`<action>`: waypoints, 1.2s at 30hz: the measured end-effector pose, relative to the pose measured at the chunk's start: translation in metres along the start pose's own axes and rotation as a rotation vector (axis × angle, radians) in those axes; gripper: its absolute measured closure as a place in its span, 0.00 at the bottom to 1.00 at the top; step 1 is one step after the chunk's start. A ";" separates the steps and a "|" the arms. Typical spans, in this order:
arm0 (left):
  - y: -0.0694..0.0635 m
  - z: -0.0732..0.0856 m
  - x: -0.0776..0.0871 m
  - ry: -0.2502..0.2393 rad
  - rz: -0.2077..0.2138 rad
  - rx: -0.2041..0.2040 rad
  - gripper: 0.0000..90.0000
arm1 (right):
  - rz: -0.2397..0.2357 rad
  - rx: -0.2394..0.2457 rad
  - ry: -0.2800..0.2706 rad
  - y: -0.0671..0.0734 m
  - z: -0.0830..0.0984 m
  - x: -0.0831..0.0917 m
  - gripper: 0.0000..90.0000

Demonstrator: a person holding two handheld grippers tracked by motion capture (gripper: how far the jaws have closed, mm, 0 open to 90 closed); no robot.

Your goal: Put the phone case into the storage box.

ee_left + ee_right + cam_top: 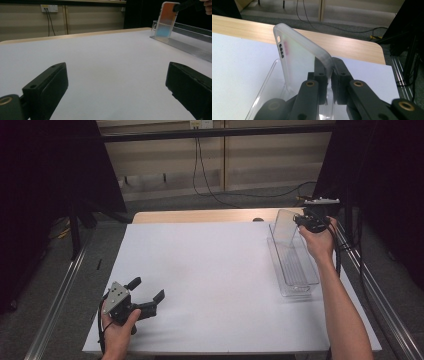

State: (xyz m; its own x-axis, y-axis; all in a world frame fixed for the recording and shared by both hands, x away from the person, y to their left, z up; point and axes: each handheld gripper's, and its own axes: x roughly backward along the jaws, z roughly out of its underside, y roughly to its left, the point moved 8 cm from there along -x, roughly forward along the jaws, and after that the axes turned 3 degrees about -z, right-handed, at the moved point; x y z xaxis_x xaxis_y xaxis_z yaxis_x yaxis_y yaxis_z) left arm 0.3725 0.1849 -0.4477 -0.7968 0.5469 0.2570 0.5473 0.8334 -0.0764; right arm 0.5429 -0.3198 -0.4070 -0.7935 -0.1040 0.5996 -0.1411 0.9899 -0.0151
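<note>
A frosted, translucent phone case stands upright at the far end of a long clear plastic tray on the right side of the white table. My right gripper is shut on the case's top edge. In the right gripper view the jaws pinch the case's rim just above the tray wall. My left gripper rests at the front left of the table, open, nothing between its jaws. The left gripper view looks across bare white surface between the open jaws towards the case and tray.
The white sheet covers a wooden tabletop whose far edge shows. Metal rails run along both sides. Black curtains hang left and right. A cable trails over the floor behind the table.
</note>
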 end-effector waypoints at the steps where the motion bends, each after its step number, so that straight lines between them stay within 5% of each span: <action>1: 0.000 0.000 0.000 0.000 0.001 0.003 0.05 | 0.002 0.004 0.005 0.001 0.000 0.000 0.93; 11: -0.001 0.001 -0.002 0.002 -0.001 0.001 0.05 | 0.007 0.038 0.051 0.000 -0.004 -0.003 0.93; 25: -0.001 0.001 -0.003 0.007 0.003 -0.005 0.05 | -0.006 0.096 -0.016 0.001 -0.012 -0.013 0.94; 36: -0.002 0.001 -0.004 0.008 0.006 -0.006 0.05 | -0.027 0.122 -0.003 0.000 -0.019 -0.019 0.94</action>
State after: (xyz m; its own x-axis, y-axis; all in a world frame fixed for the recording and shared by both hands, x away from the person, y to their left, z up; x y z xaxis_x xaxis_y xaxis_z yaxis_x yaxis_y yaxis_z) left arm 0.3742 0.1813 -0.4499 -0.7916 0.5508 0.2644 0.5534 0.8298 -0.0718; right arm 0.5692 -0.3160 -0.4037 -0.7901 -0.1306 0.5989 -0.2330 0.9677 -0.0963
